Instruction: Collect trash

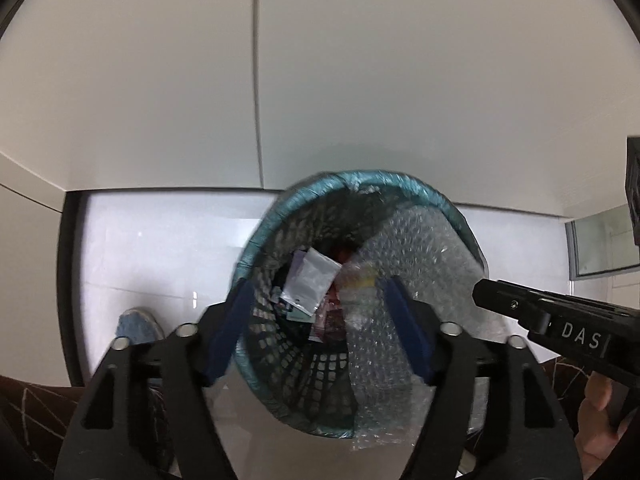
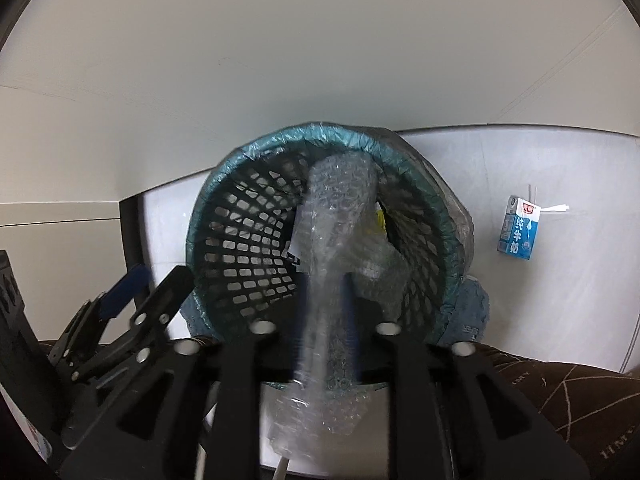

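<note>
right gripper (image 2: 324, 300) pinching bubble wrap (image 2: 340, 208), probably over bin (image 2: 224, 184)

Black mesh wastebasket (image 2: 248, 240) with a teal liner rim is tipped, mouth facing us, on the white floor. A long sheet of bubble wrap (image 2: 336, 216) runs from inside out over its lip. Wrappers (image 1: 310, 284) sit deep inside. Over on the floor, well apart, lies a blue-and-white milk carton (image 2: 519, 227).

Plain white wall (image 1: 360, 80) panels meet a glossy white tiled floor (image 1: 152, 248); dark patterned rug (image 2: 560, 384) nearby
</note>
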Motion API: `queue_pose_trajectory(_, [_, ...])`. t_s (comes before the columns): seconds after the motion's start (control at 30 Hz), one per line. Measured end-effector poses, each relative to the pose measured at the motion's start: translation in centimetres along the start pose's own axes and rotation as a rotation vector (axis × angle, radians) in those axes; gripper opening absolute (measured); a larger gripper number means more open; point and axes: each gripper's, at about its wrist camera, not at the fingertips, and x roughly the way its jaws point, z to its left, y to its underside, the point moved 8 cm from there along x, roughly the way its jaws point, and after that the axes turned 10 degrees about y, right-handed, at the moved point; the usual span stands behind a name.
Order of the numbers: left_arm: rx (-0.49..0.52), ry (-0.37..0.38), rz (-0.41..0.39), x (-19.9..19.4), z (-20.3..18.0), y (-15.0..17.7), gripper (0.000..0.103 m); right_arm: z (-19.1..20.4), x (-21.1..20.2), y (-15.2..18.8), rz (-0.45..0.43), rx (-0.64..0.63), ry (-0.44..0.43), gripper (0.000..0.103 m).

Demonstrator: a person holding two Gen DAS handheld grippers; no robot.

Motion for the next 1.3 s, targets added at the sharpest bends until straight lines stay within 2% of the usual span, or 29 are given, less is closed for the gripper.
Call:
queue_pose_trajectory(0.23, [0.012,-0.023,-0.057,-4.5,0.2,-1.1,0.091,-0.6,-2.3,-0.3,-0.07,0.023,-0.011,0.051])
queue_pose_trajectory(0.3, [0.014,-0.025,-0.074,-5.8,0.2,-1.2,0.093,-1.0,-3.5,-0.2,-0.098,0.029,-0.01,0.056])
queue_pose_trajectory(0.37, [0.019,-0.025,-0.086,-7.3,0.1,-1.3,0.096,-1.3,-5.1,0.0,-0.134,0.03,-0.009,0.067])
queue_pose_trajectory(0.4, [0.021,-0.026,-0.094,-8.1,0.1,-1.2,0.097,-1.6,-5.9,0.1,-0.155,0.033,-0.004,0.068])
queue_pose_trajectory(0.57, [0.03,-0.02,-0.133,-12.2,-0.3,-0.5,0.097,-2.4,-9.7,1.3,-0.254,0.033,0.019,0.087])
queue_pose_trajectory(0.67, [0.042,-0.029,-0.143,-14.2,-0.3,0.3,0.097,-3.0,-11.6,2.9,-0.293,0.054,0.026,0.094])
queue_pose_trajectory(0.83, [0.023,-0.006,-0.136,-16.4,-0.6,1.9,0.097,-3.2,-14.6,5.4,-0.359,0.057,0.035,0.095])
queue_pose_trajectory(1.07, [0.016,-0.035,-0.124,-19.5,-1.3,4.3,0.097,-1.8,-17.5,8.8,-0.435,0.001,0.093,0.095])
queue_pose_trajectory(1.17, [0.042,-0.012,-0.176,-22.3,-2.6,4.6,0.097,-1.4,-20.7,10.0,-0.523,-0.01,0.122,0.095])
queue_pose_trajectory(1.3, [0.08,-0.026,-0.238,-27.0,-4.5,4.3,0.097,-0.7,-25.0,11.4,-0.596,-0.035,0.13,0.095])
